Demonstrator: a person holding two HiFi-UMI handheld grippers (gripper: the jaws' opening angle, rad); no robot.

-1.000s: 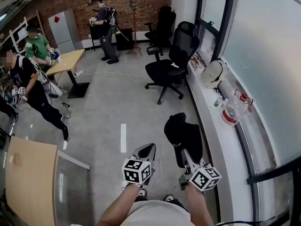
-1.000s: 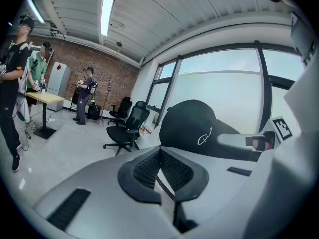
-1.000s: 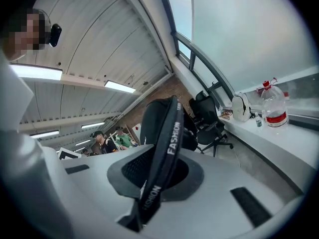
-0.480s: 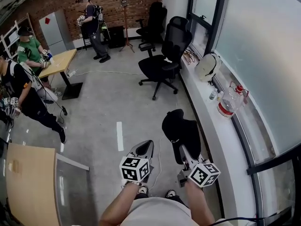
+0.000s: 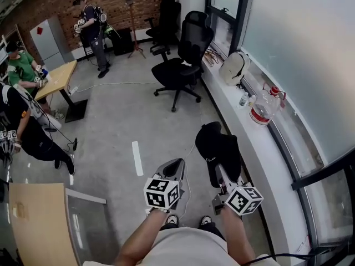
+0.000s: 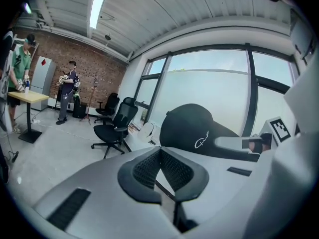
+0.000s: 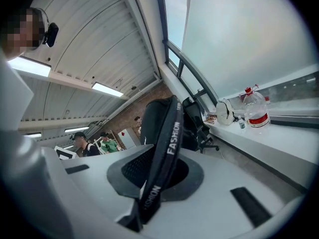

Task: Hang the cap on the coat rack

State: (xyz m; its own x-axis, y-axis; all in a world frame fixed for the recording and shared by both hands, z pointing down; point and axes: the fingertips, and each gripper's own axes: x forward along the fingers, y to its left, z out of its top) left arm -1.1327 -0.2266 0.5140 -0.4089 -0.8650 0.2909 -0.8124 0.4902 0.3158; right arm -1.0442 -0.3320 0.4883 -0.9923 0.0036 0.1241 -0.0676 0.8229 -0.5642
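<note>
The right gripper has its jaws pinched on the adjusting strap of a black baseball cap, the printed webbing caught edge-on between the two pads. The left gripper sits just beside it with its pads pressed together at the tips and nothing between them.

The cap is up in the air in front of the person, crown pointing away, over the grey floor and close to the long window ledge. From the left gripper's side its rounded crown shows with a small white embroidered mark.

I'd judge it light and soft. The crown will flop and fold, the peak is the only stiff part, and the narrow strap is smooth enough to slide or twist in the pads if swung. The strap is a fair place to hold, since it leaves the crown free to drop over a peg. The peak would give the free gripper a firmer second hold.

Further out are a black office chair and, on the ledge, a pale backpack and a water jug. A thin pole stand, probably the coat rack, stands at the brick wall, well apart from the cap. Other people work at the left.
</note>
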